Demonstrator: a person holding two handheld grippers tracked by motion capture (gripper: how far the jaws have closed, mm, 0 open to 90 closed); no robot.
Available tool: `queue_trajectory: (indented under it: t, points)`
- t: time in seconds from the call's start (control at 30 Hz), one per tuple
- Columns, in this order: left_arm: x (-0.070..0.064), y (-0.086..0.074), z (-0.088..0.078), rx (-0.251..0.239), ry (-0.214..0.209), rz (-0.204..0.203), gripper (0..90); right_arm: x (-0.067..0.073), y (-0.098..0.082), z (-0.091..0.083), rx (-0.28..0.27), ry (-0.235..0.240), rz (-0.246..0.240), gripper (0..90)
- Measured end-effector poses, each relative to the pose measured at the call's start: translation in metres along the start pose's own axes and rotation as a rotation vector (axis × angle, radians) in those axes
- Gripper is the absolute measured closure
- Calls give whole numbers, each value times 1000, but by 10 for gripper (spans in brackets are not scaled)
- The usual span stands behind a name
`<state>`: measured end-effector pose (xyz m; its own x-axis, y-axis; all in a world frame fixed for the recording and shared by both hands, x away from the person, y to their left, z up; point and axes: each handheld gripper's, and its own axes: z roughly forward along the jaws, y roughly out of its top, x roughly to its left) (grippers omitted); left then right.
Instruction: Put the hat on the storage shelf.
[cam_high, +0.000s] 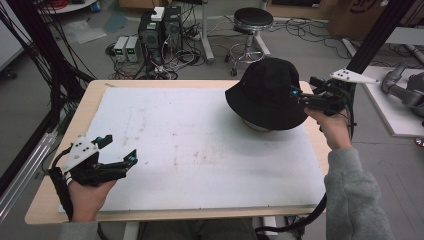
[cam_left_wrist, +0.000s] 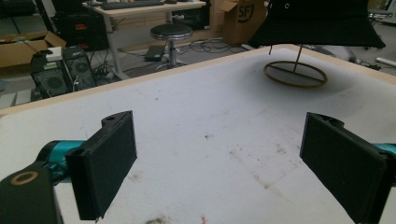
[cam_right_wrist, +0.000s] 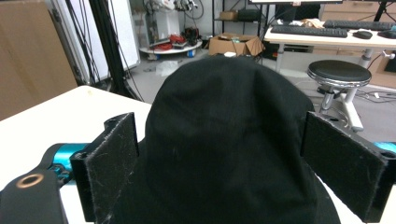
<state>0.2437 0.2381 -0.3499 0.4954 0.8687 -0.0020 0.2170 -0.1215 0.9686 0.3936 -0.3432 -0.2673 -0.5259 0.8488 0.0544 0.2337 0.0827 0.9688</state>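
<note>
A black bucket hat (cam_high: 267, 92) is perched on a ring-based stand (cam_left_wrist: 295, 73) at the surface's (cam_high: 200, 150) far right. The right claw (cam_right_wrist: 219, 163) is spread wide around the hat's crown; the left claw (cam_high: 117, 150) is held wide, well apart from the hat.

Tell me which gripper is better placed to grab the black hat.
Right. The right gripper is at the hat, its jaws open on either side of the crown. The left gripper is across the table.

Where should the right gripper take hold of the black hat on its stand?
Probably across the soft crown of the black hat, coming level from the table's right side, where the right gripper is with its jaws open around it; the drooping brim gives less to pinch.
</note>
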Motion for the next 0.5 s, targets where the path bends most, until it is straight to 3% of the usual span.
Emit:
queue_trajectory:
  t: [0.3,0.5]
  points:
    - [-2,-1,11,7,-14,-7,111,3,-40,-14,14,-44,25,112]
    - [-4,-2,14,16,-21,-7,112,8,-61,-19,8,-52,16,112]
